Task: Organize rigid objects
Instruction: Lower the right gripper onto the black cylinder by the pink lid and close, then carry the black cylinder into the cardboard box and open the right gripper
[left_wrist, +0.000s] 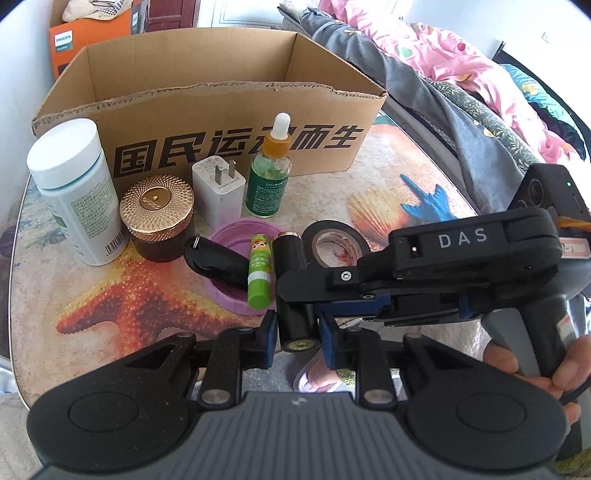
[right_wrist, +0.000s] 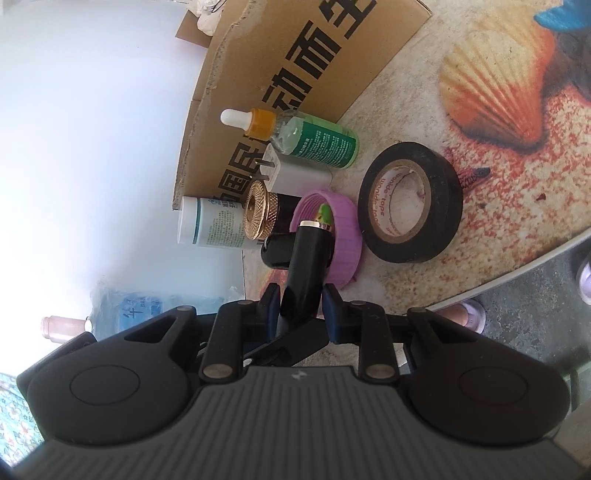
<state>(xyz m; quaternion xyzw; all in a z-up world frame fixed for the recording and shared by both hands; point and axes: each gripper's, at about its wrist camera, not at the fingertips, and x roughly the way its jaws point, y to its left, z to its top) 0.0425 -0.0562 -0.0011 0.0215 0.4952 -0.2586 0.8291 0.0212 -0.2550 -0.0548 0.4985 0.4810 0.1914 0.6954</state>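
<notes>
So both grippers are crowded round one black tube (left_wrist: 293, 291), a lipstick-looking cylinder with a gold cap end. Its long axis runs away from the near table edge toward the cardboard box (left_wrist: 207, 110), one gold end facing the left wrist camera, the other pointing at the box. It's glossy black, straight-sided, with a thin gold ring at each end.

The right gripper (left_wrist: 295, 291) comes in from the right side and has its jaws clamped across the tube's middle. The left gripper (left_wrist: 297, 332) sits with its blue-padded fingers either side of the tube's near end, jaws narrow, but I can't tell if they're actually pressing on it.

The tube is held just beside a purple lid (left_wrist: 236, 266) that has a green lip balm (left_wrist: 258, 273) and a black key fob (left_wrist: 216, 260) lying in it. A black tape roll (left_wrist: 334, 240) lies just right of it. Behind stand a white bottle (left_wrist: 74, 192), a gold-lidded jar (left_wrist: 159, 218), a white charger (left_wrist: 218, 184) and a green dropper bottle (left_wrist: 269, 173).
</notes>
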